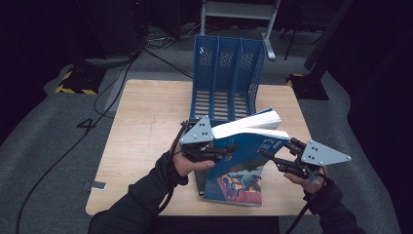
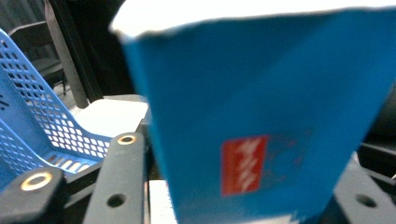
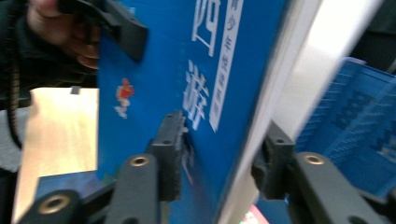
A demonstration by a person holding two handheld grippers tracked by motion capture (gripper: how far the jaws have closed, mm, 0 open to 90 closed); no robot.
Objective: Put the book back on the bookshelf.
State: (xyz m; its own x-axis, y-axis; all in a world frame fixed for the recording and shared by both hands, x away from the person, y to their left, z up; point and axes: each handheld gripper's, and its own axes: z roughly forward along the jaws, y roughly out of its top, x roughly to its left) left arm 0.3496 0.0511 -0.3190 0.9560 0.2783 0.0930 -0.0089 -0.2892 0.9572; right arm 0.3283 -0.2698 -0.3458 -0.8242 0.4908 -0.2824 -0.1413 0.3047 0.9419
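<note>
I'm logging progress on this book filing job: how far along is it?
Done: nothing is filed; the blue file rack stands with bare slots. In hand: the blue book is lifted and tilted, between the jaws of the left hand-held gripper and the right hand-held gripper. Left: slot it into the rack, then deal with the second book flat on the table.

A light wooden table (image 1: 141, 126) carried a blue three-slot file rack (image 1: 225, 80) standing at its far edge and a colourful book (image 1: 234, 187) lying flat near its front edge.
</note>
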